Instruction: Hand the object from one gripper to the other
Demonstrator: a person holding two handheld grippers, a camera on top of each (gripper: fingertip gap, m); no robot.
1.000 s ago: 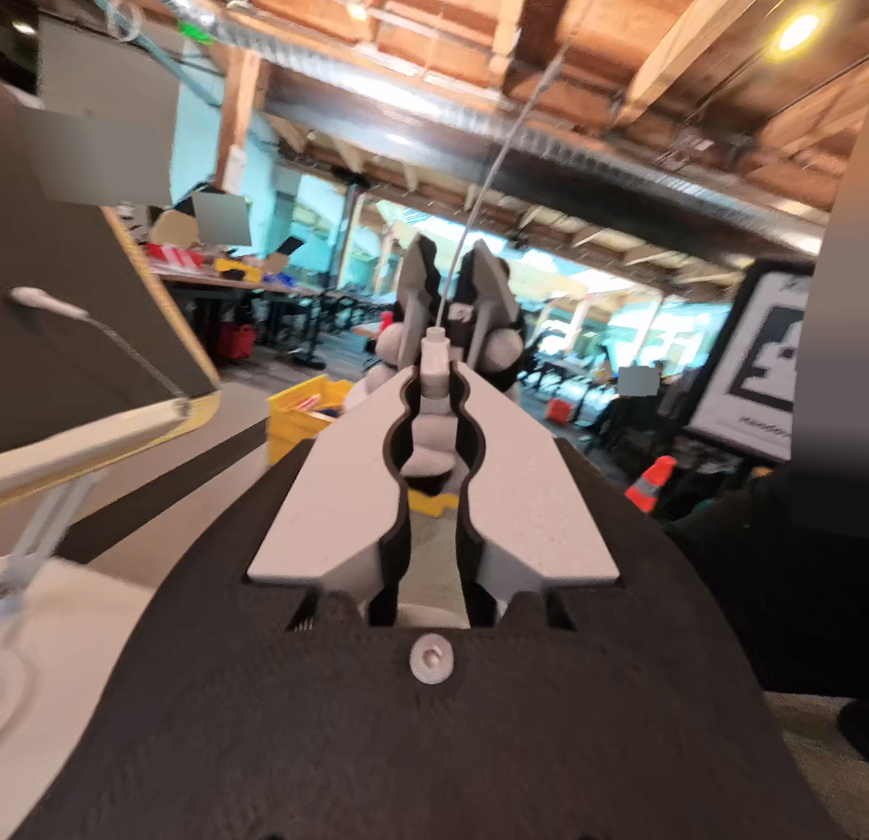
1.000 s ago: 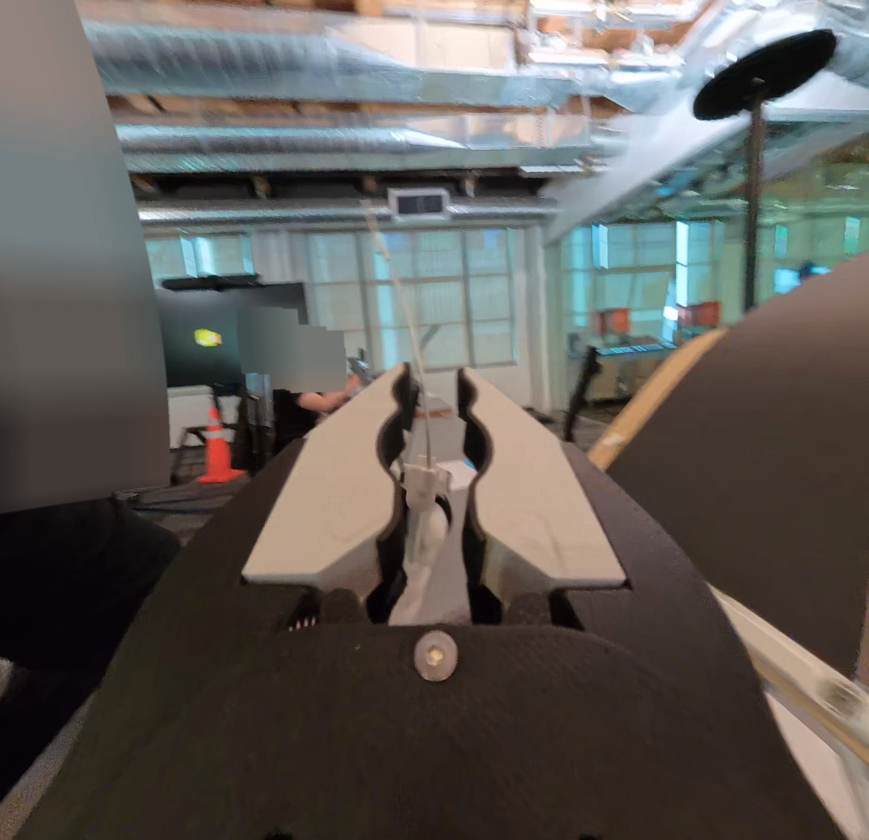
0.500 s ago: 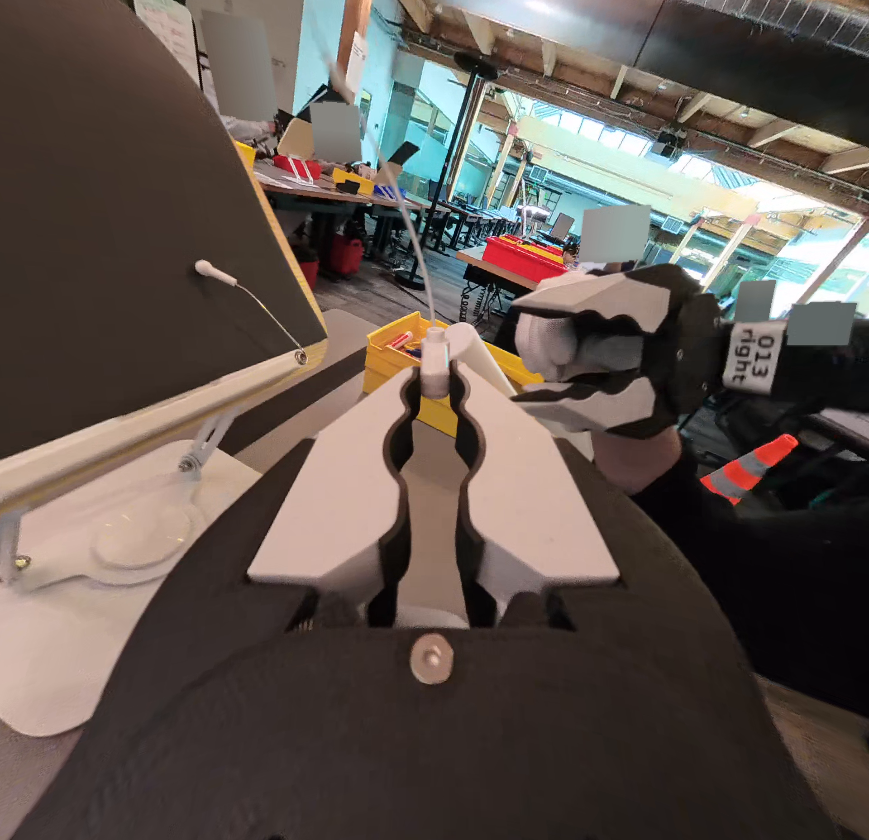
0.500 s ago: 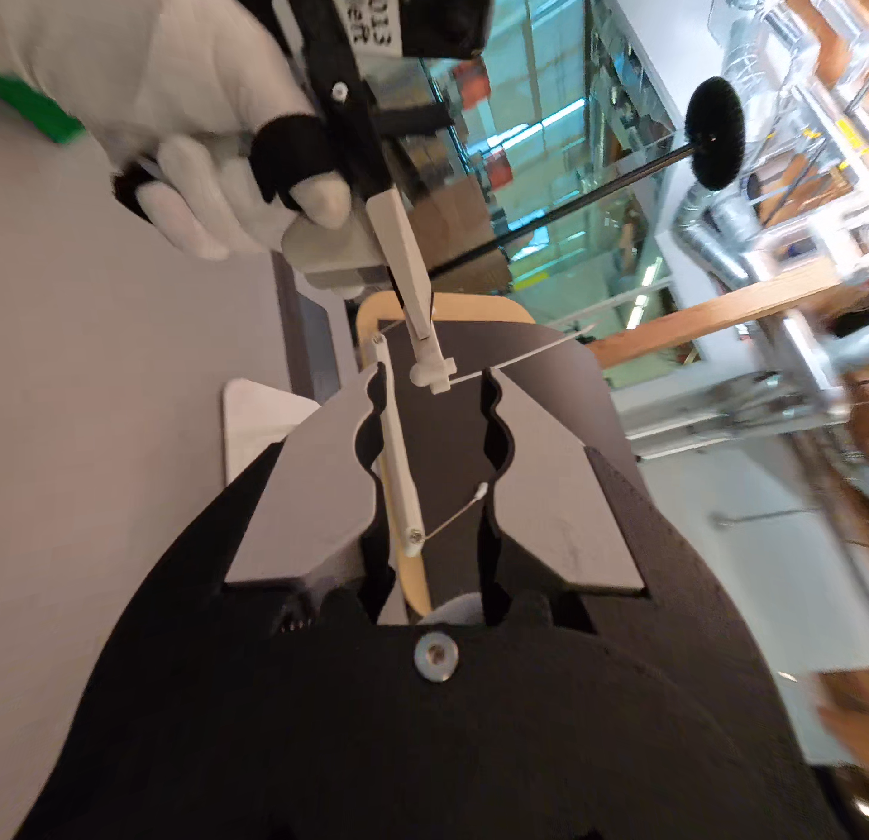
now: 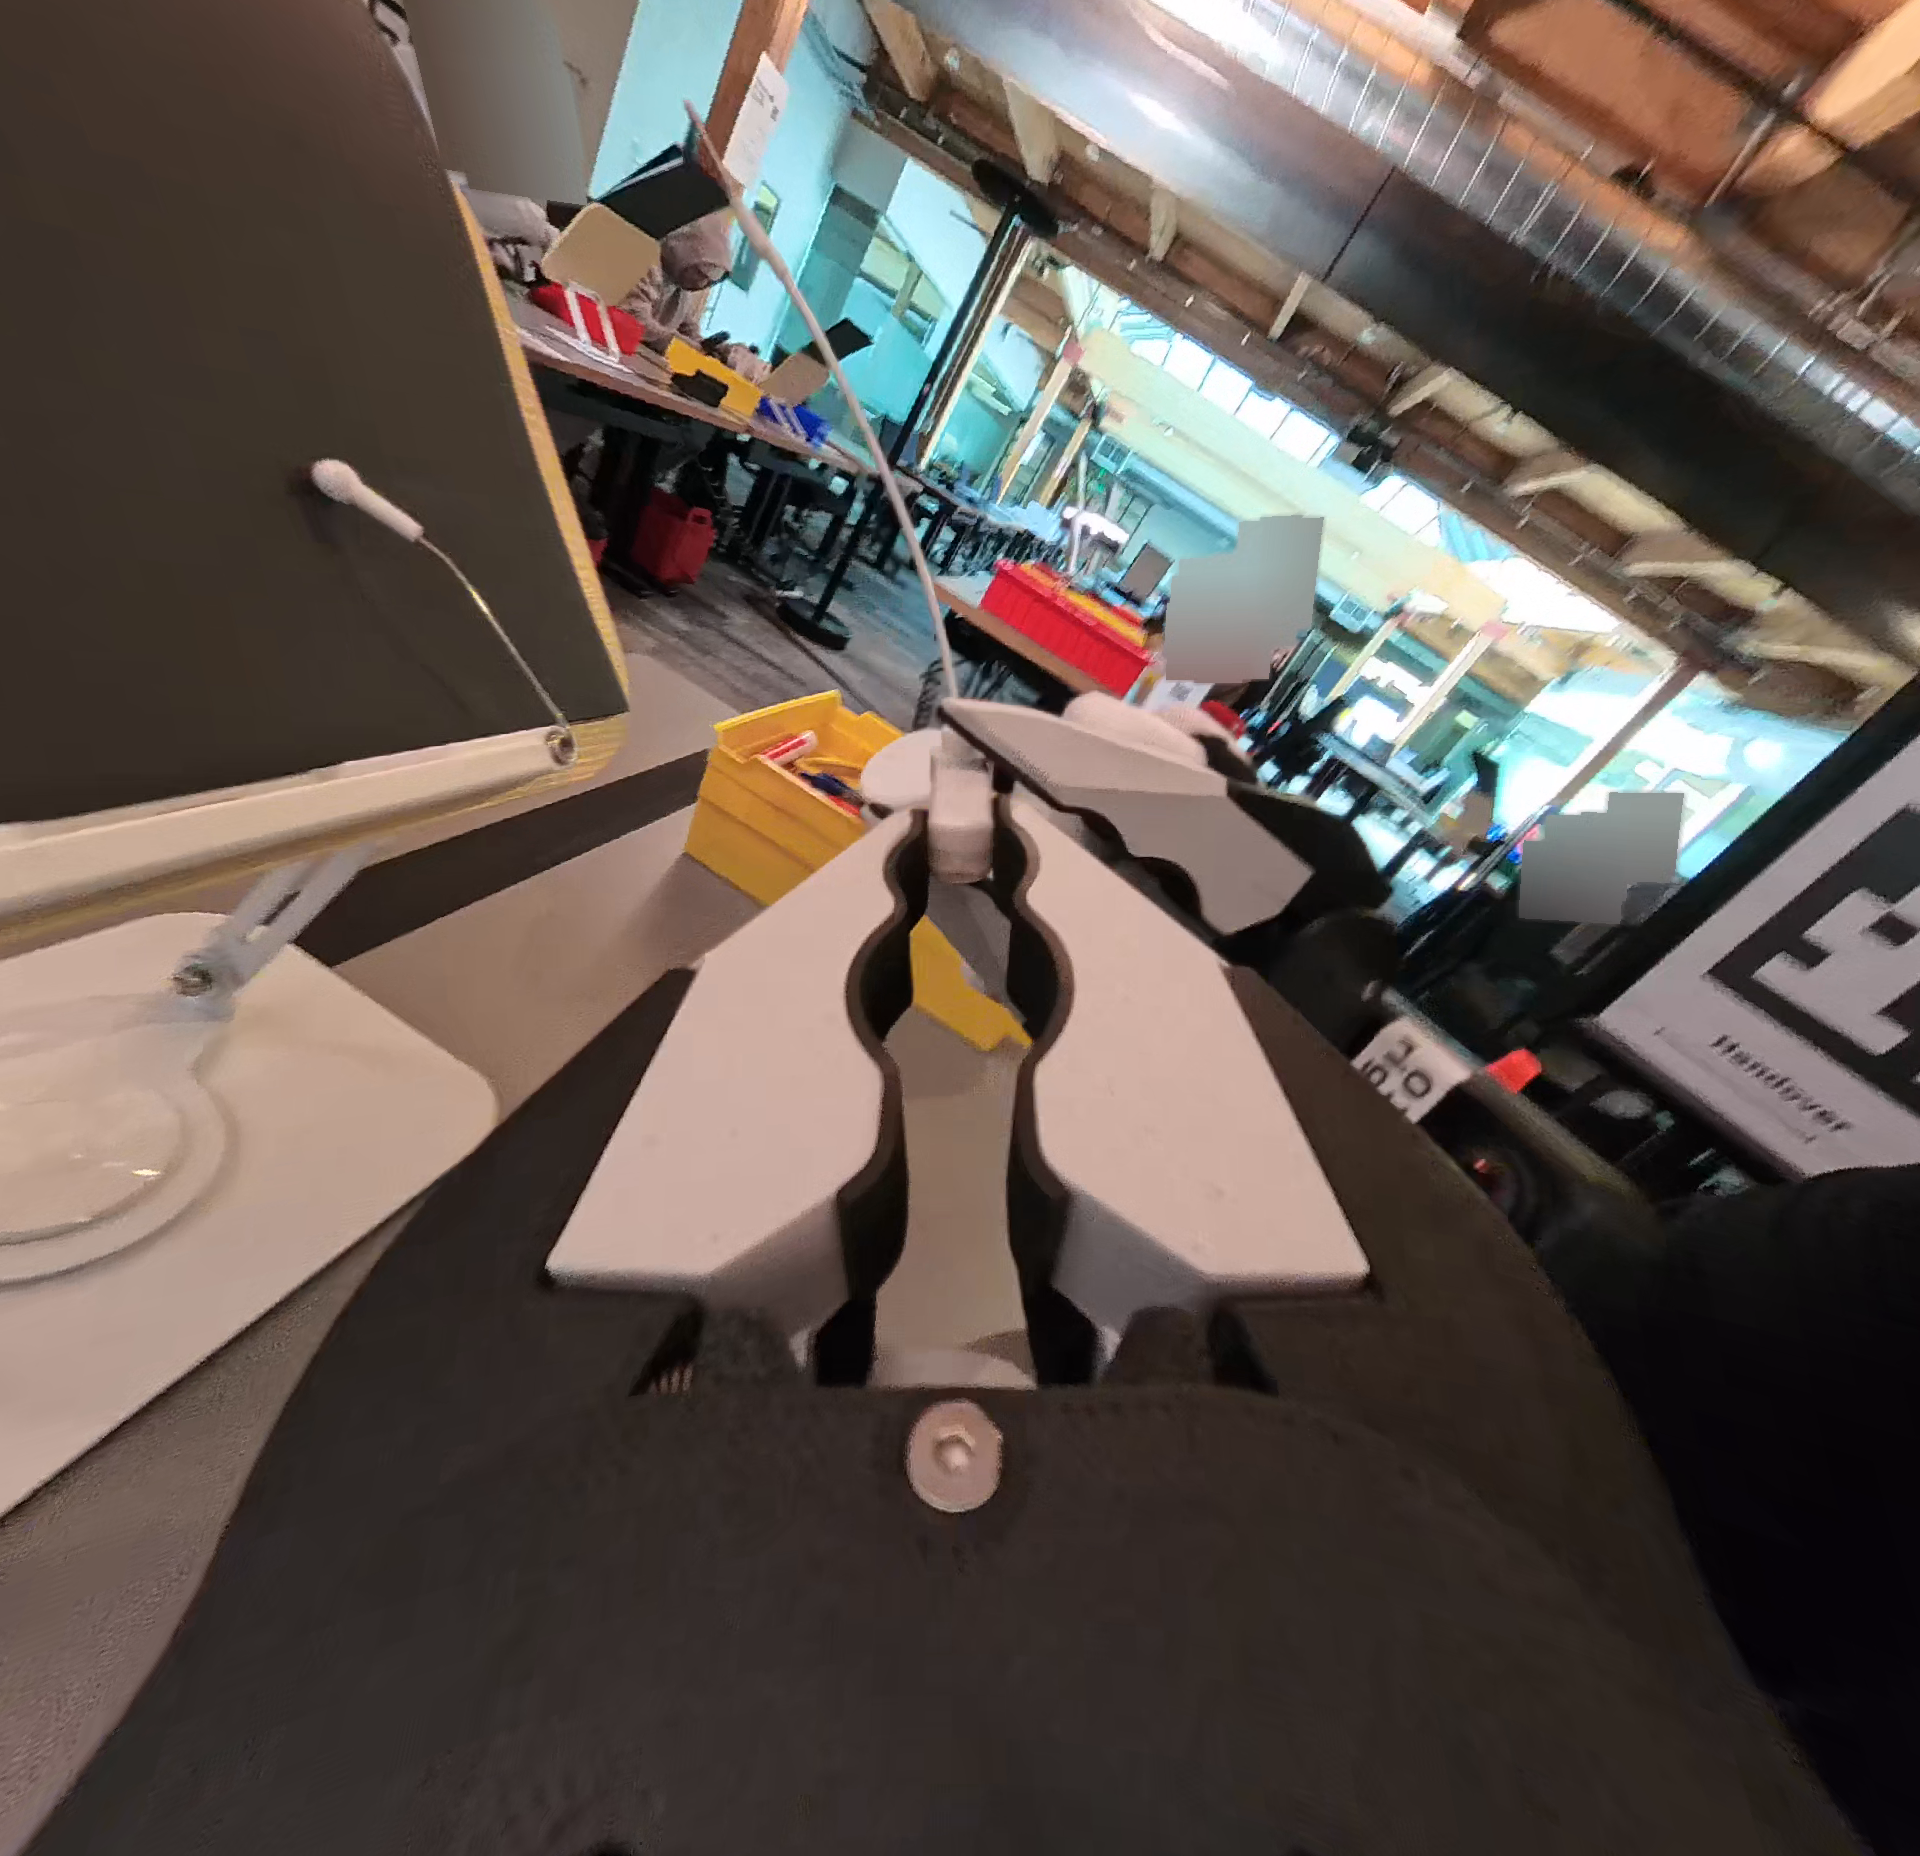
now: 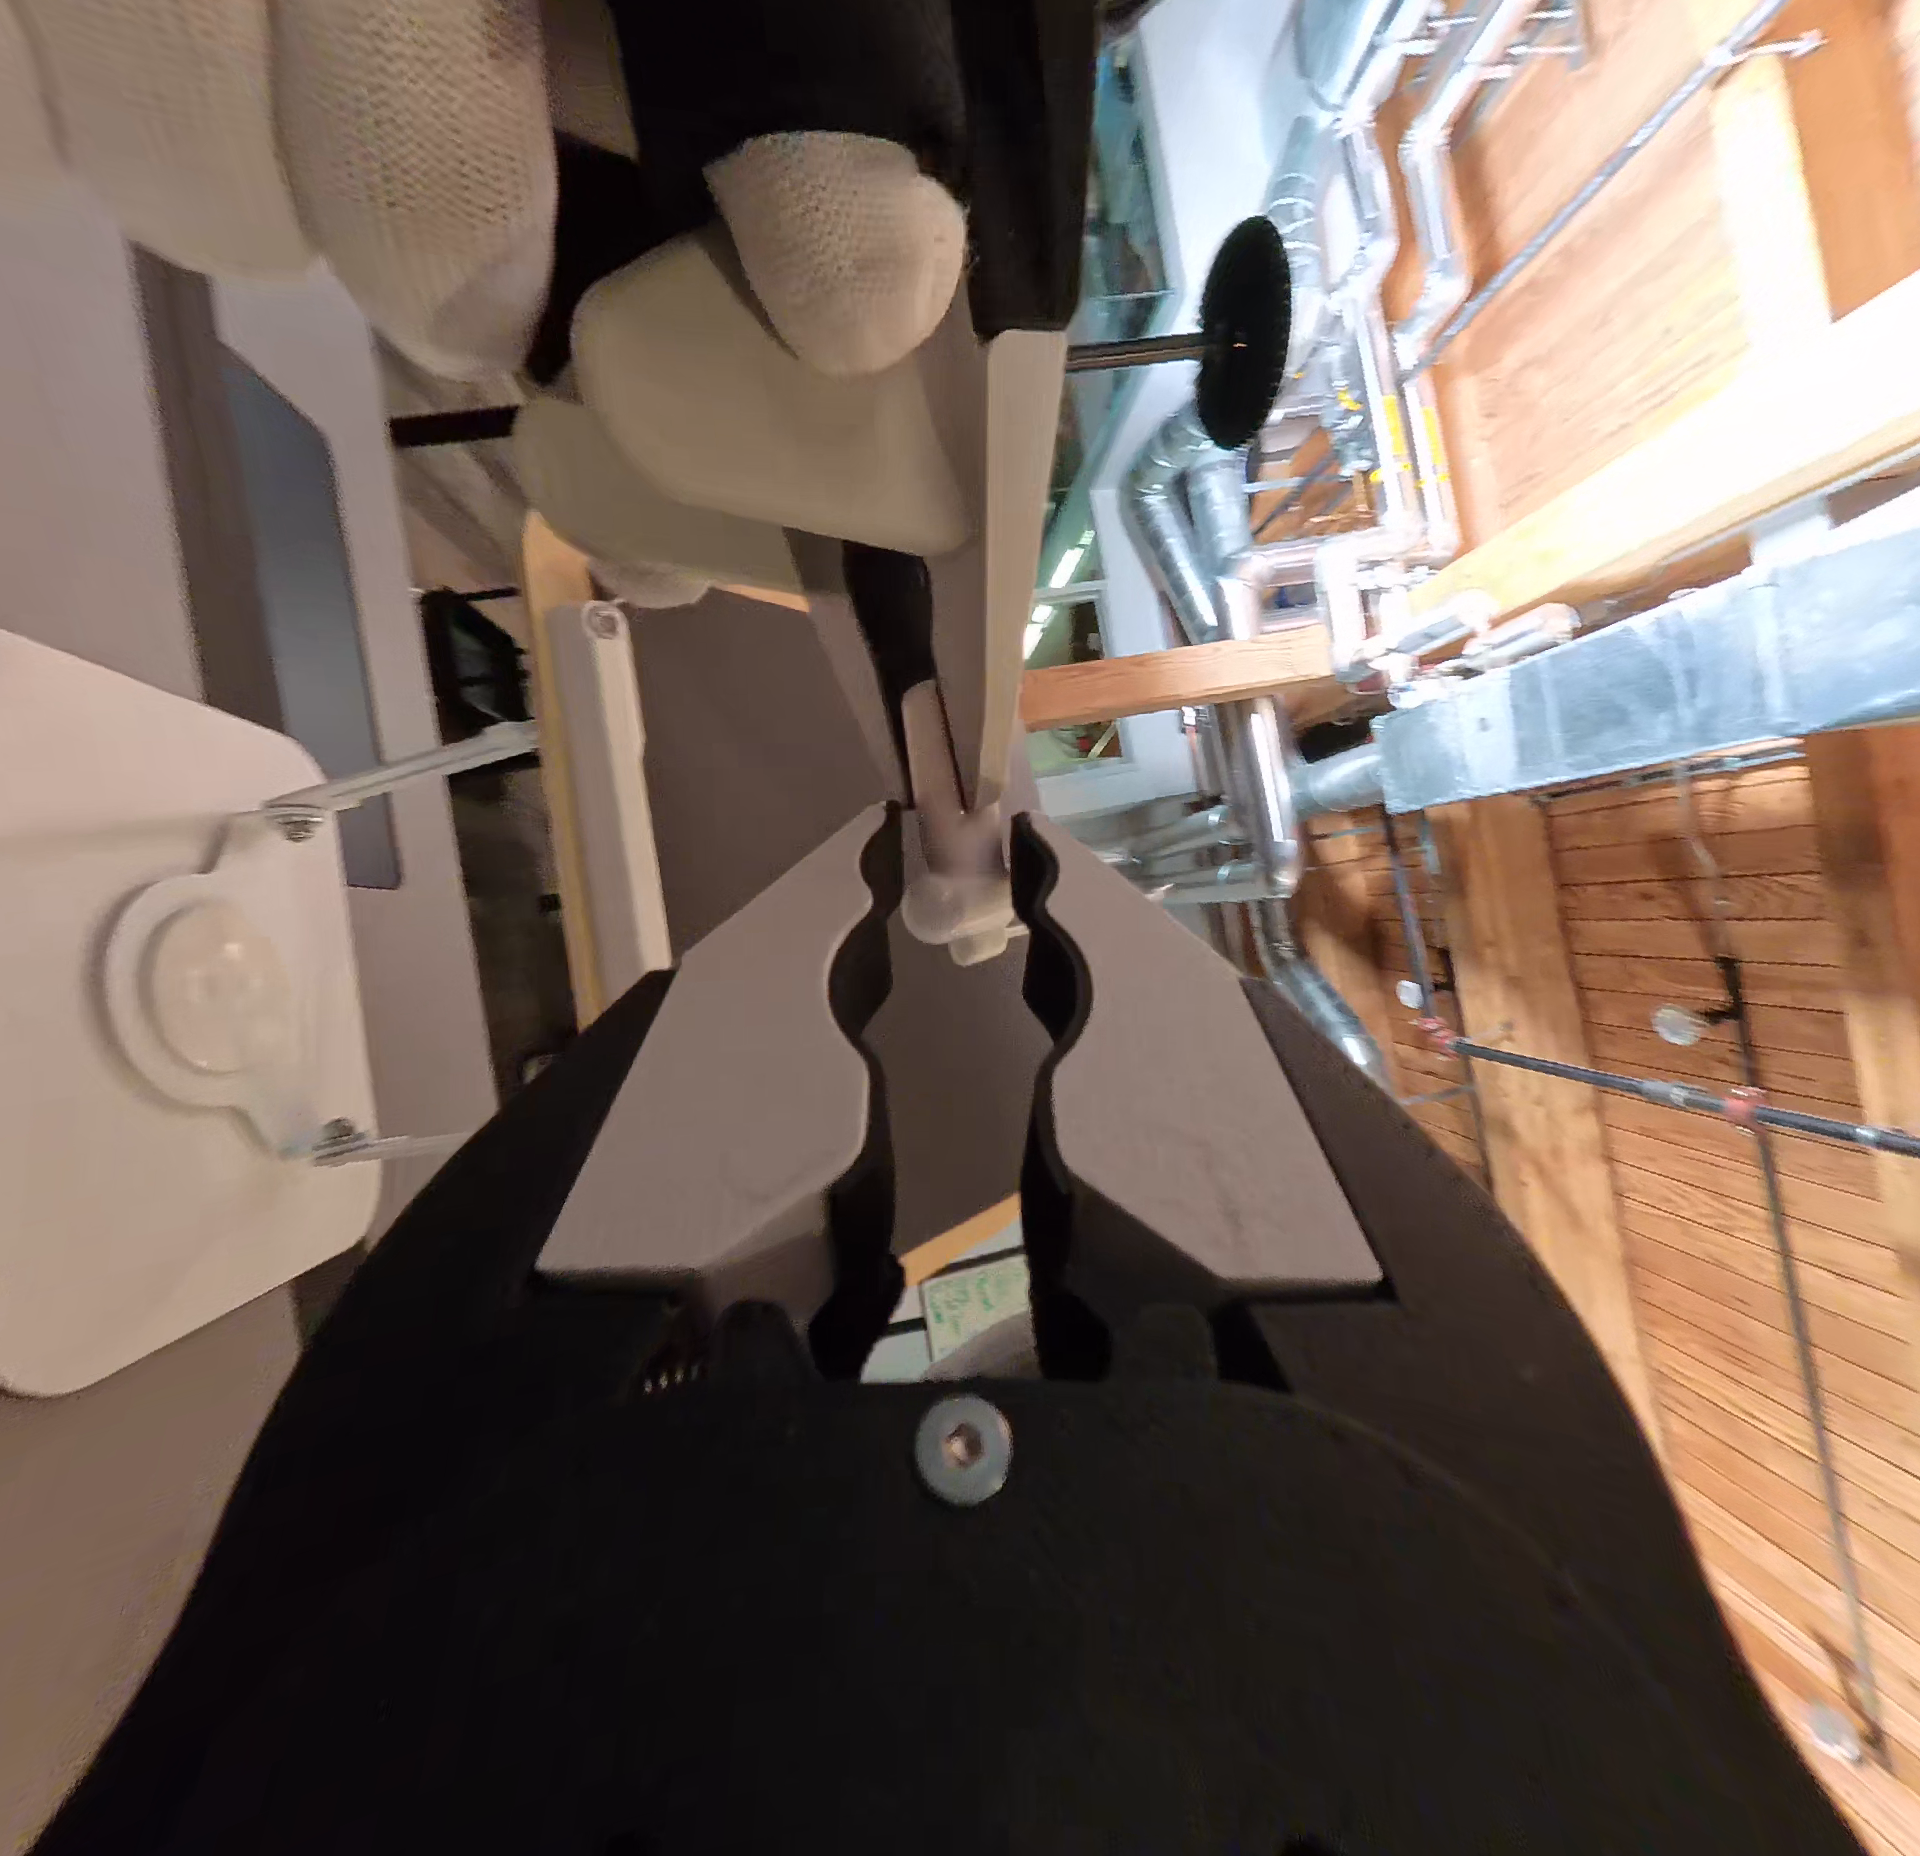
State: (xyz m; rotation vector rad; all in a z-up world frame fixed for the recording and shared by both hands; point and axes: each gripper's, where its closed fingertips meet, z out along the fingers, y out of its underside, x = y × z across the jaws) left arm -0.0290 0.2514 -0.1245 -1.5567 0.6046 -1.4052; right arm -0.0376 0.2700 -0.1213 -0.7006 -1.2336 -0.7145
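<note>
A small white plug [image 5: 958, 835] with a thin white wire rising from it is pinched between the tips of my left gripper [image 5: 958, 819], which is shut on it. My right gripper comes in from the right, and its grey finger [image 5: 1101, 757] lies over the top of the plug. In the right wrist view my right gripper [image 6: 956, 830] has its jaws drawn in against both sides of the plug [image 6: 951, 902]. The left gripper's finger [image 6: 1003, 611] reaches down from above, held by a white-gloved hand [image 6: 831, 248].
A black board [image 5: 260, 352] leans on a white stand with a flat white base [image 5: 260, 1131] at the left. A yellow bin [image 5: 779, 809] stands beyond the fingertips. A black-and-white marker sign [image 5: 1818, 975] and an orange cone [image 5: 1507, 1068] are at the right. The tips of both grippers are at nearly the same place.
My right gripper has moved onto the plug and its jaws have narrowed from wide open. My left gripper has kept its hold and tilted.
</note>
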